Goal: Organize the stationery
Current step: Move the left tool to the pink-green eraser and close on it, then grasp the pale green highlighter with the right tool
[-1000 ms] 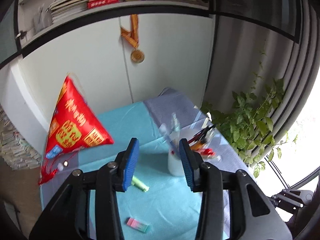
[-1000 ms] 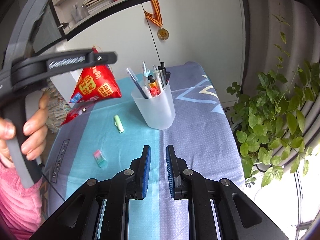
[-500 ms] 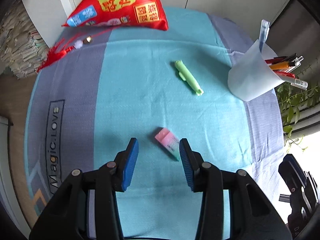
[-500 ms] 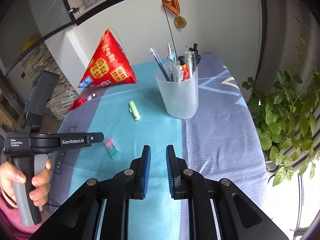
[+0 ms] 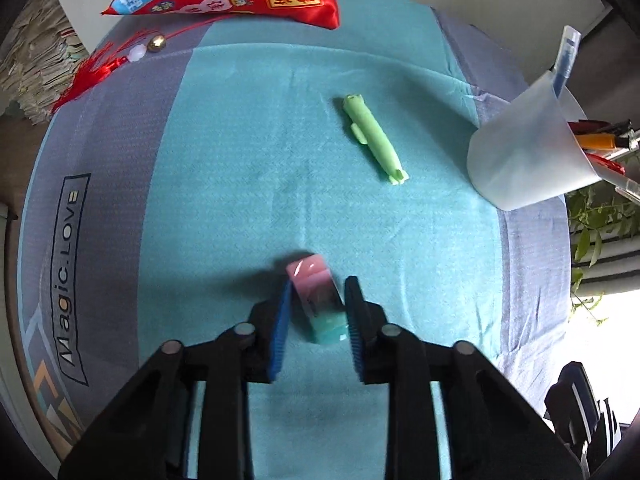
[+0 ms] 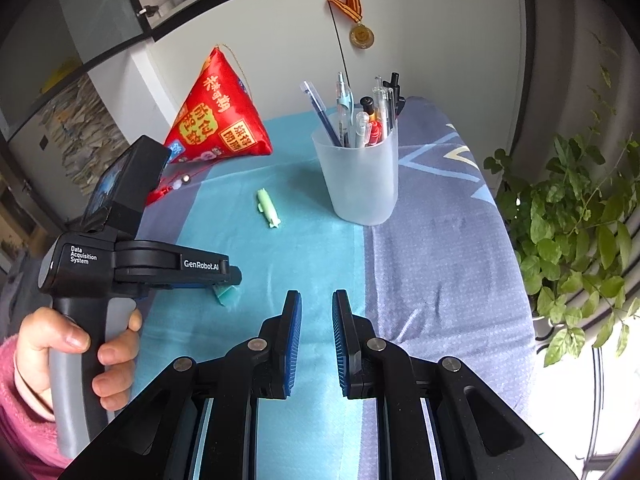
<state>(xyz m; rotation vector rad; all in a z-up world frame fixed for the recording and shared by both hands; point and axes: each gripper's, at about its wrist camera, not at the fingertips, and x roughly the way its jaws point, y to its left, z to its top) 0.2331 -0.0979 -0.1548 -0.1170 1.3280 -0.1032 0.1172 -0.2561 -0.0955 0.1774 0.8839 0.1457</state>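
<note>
A pink-and-green eraser [image 5: 318, 300] lies askew on the teal cloth [image 5: 240, 168]. My left gripper [image 5: 317, 280] points steeply down over it with its jaws closing; both blue pads touch the eraser's sides. In the right wrist view the left gripper's black body [image 6: 160, 264] covers most of the eraser [image 6: 226, 294], and only its green end shows. My right gripper [image 6: 316, 296] hovers shut over the cloth with nothing between its fingers. A small green pen-like piece [image 5: 372, 146] lies beyond, left of a frosted cup [image 5: 516, 160] that holds several pens.
A red pyramid cushion [image 6: 216, 120] with a tassel sits at the table's back left. The frosted cup [image 6: 360, 176] stands mid-table and the green piece [image 6: 268, 208] lies to its left. A leafy plant [image 6: 572, 220] grows past the right edge. A hand [image 6: 60, 344] holds the left gripper's handle.
My left gripper tipped from facing the cupboard to pointing down, sank to the cloth and narrowed its jaws onto the eraser. My right gripper drifted slightly and stayed shut.
</note>
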